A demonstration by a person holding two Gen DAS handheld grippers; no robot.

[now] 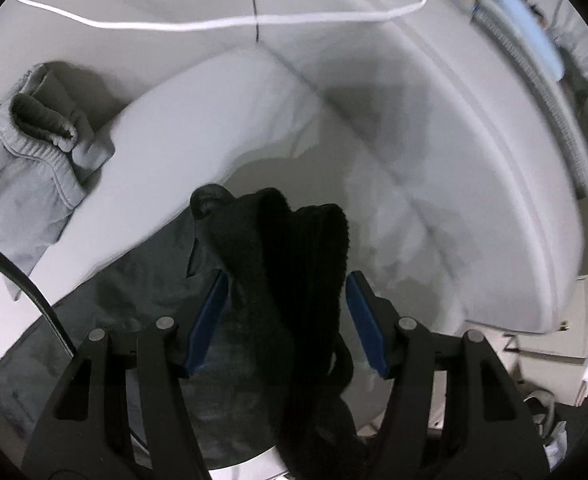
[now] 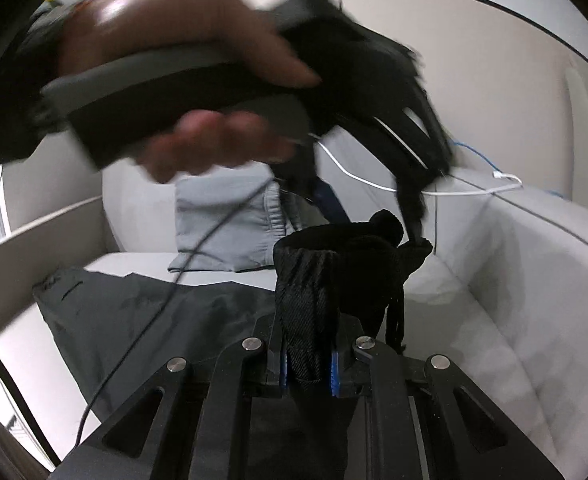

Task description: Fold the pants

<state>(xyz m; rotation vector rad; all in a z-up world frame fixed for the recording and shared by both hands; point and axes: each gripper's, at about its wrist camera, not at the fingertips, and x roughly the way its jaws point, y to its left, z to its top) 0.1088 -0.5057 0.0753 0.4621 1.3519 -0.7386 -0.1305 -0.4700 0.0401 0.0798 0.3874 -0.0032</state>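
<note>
The black pants (image 1: 294, 280) hang bunched between the blue pads of my left gripper (image 1: 286, 292), whose jaws stand wide apart around the cloth without pinching it. In the right wrist view my right gripper (image 2: 308, 364) is shut on a ribbed black band of the pants (image 2: 314, 292), held above the white surface. The left gripper (image 2: 374, 92) shows there too, held in a hand, above and behind the lifted cloth. Dark grey pants fabric (image 2: 154, 320) trails flat on the white surface to the left.
A light grey garment (image 1: 34, 168) lies at the left; it also shows folded at the back in the right wrist view (image 2: 230, 232). A white cushioned surface (image 1: 434, 200) with raised edges lies below. A white cable (image 1: 222, 22) runs across the back. A blue cable (image 2: 478, 156) is at far right.
</note>
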